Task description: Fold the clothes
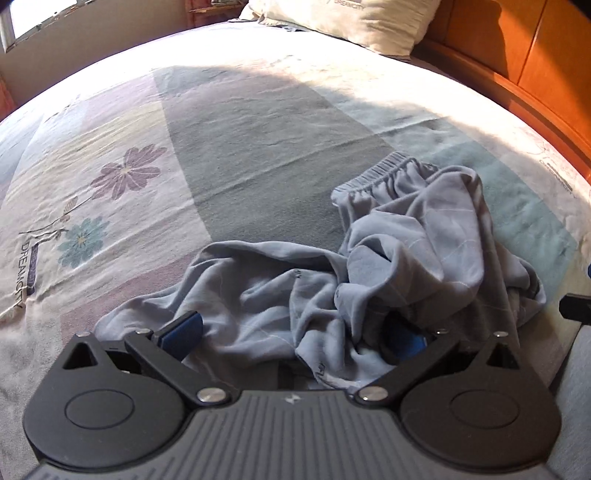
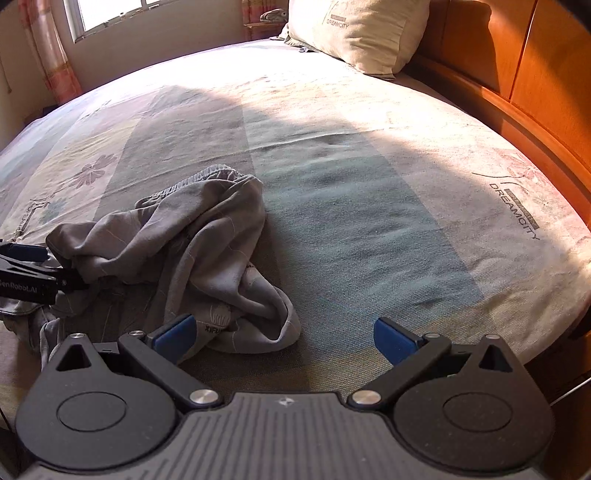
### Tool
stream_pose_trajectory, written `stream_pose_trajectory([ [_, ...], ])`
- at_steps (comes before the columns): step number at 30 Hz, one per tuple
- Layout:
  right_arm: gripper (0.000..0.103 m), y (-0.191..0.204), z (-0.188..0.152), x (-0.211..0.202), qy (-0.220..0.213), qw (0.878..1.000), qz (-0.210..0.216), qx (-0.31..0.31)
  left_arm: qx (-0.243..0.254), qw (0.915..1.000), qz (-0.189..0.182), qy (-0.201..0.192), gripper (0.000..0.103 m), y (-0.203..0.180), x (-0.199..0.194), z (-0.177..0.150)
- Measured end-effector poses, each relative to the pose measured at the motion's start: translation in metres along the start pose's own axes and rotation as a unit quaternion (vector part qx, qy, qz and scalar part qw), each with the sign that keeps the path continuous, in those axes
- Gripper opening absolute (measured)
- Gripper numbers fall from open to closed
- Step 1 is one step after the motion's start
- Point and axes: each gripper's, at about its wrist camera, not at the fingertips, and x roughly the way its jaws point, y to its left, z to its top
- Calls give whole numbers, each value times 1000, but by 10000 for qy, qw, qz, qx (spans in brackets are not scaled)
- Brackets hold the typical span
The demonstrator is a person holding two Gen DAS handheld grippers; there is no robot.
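Observation:
A crumpled grey-blue garment (image 1: 369, 258) with an elastic waistband (image 1: 380, 173) lies in a heap on the bed. My left gripper (image 1: 291, 338) is open and low over its near edge. Cloth is bunched between the two blue pads (image 1: 181, 332) and partly covers the right one. In the right wrist view the same garment (image 2: 184, 240) lies to the left. My right gripper (image 2: 284, 338) is open just beside the garment's right hem, with its left pad (image 2: 175, 334) touching or almost touching the cloth and bare sheet between the fingers. The left gripper (image 2: 29, 269) shows at that view's left edge, among the cloth.
The bed sheet (image 1: 240, 147) is patchwork-coloured with printed flowers, sunlit at the far side. A pillow (image 2: 354, 33) leans at the head of the bed. A wooden headboard (image 2: 535, 74) runs along the right. A window (image 2: 107, 14) is at the far left.

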Motion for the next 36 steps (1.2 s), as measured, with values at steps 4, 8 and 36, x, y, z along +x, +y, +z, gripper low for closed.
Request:
stream_pose_trajectory([
  [4, 103, -4, 0, 4, 20, 10000, 47, 81, -217, 9977, 639, -52, 102, 34, 0, 11],
  [8, 103, -5, -2, 2, -19, 9998, 162, 113, -284, 9987, 409, -112, 102, 45, -18, 12],
  [36, 103, -4, -2, 6, -151, 9944, 1039, 159, 21, 9872, 1594, -113, 103, 81, -33, -17],
])
